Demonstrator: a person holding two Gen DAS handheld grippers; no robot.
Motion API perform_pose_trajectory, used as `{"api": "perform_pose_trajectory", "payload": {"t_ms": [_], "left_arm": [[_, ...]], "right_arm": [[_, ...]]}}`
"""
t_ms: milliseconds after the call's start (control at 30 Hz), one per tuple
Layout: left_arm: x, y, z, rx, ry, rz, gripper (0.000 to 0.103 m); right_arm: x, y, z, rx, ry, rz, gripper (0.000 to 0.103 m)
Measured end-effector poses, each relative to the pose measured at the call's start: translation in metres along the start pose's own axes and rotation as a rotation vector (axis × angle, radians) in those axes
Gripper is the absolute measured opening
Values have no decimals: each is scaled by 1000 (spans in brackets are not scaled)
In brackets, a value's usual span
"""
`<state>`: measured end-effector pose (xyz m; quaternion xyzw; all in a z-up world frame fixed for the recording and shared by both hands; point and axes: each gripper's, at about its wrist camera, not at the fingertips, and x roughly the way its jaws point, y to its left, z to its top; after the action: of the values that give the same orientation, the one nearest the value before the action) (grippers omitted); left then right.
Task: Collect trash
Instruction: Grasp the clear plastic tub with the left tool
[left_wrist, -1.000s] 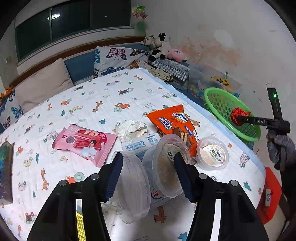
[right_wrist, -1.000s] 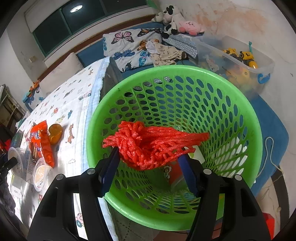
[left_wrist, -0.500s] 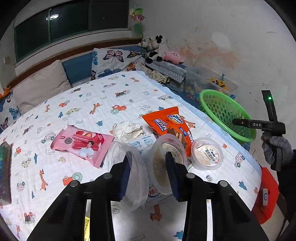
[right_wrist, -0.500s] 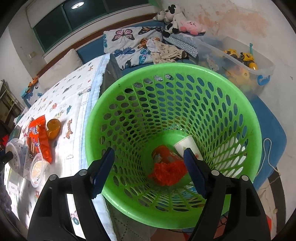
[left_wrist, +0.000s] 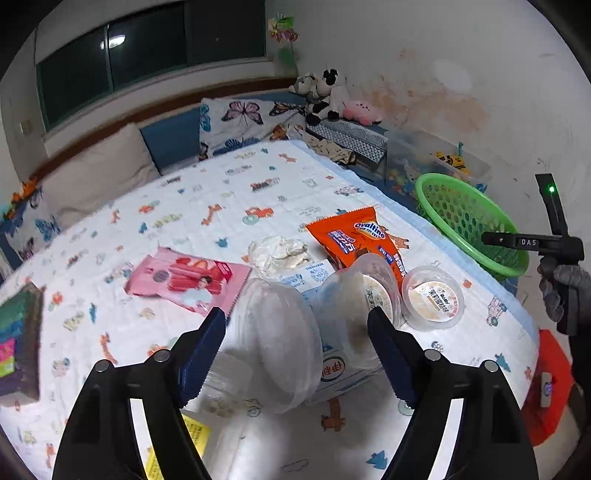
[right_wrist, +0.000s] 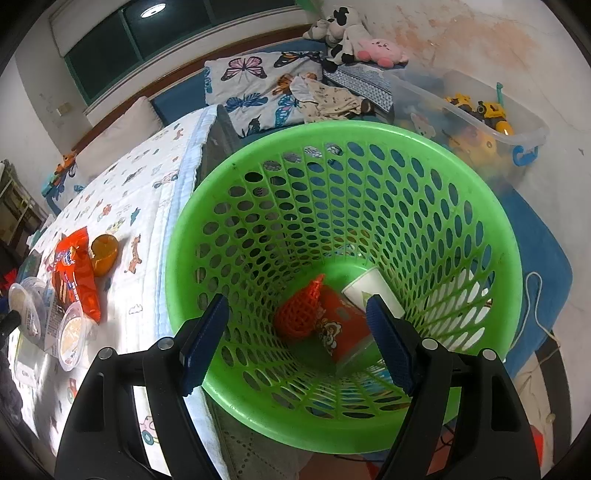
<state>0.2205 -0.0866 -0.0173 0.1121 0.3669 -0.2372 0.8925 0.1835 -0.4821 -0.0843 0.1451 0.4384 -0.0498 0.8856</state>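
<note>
Although several pieces of trash lie on the bed (left_wrist: 258, 177), the items nearest the left gripper (left_wrist: 295, 334) are two clear plastic tubs, and its jaws are opening around them with neither pad pressing on anything. At the left lies a pink wrapper (left_wrist: 188, 278), flat, light and limp. Next, between the pads, the clear tub (left_wrist: 280, 339) lies on its side, open mouth toward the camera; it looks thin-walled, light and slippery, likely to buckle if squeezed hard, so the rim is judged the soundest hold. Beside it a second tub (left_wrist: 364, 295) leans on the orange Ovaltine packet (left_wrist: 354, 236), then a lidded cup (left_wrist: 432, 299) sits near the bed's right edge. Further right, the right gripper (right_wrist: 297, 343) hangs spread and empty over the green basket (right_wrist: 369, 136), where a red net (right_wrist: 301, 314) and a paper cup (right_wrist: 371, 290) lie at the bottom.
</note>
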Motion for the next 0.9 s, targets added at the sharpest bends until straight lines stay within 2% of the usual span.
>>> {"api": "perform_pose_trajectory", "payload": {"t_ms": [133,267,400,467,567,633,900], "left_arm": [[-11,-4,4,16,-40,-28,76],[-10,-17,10,69,-41,-81,76],[0,-29,17,143,-19,-80,76],[7,-33,23,172,6,-91,84],[17,-36,28,204,35,-94,85],[23,-37,29,217,56,-106,86],[42,-41,30,257,107,-77,87]], "right_arm": [[1,2,-1,-3,4,1,77],[0,4,-2,-3,3,6,77],[-3,7,-3,-17,5,13,77],[-6,10,-4,-29,2,12,77],[-10,13,-5,-31,-7,25,77],[-13,14,-5,-35,-13,28,77],[-17,17,-9,-36,-19,43,77]]}}
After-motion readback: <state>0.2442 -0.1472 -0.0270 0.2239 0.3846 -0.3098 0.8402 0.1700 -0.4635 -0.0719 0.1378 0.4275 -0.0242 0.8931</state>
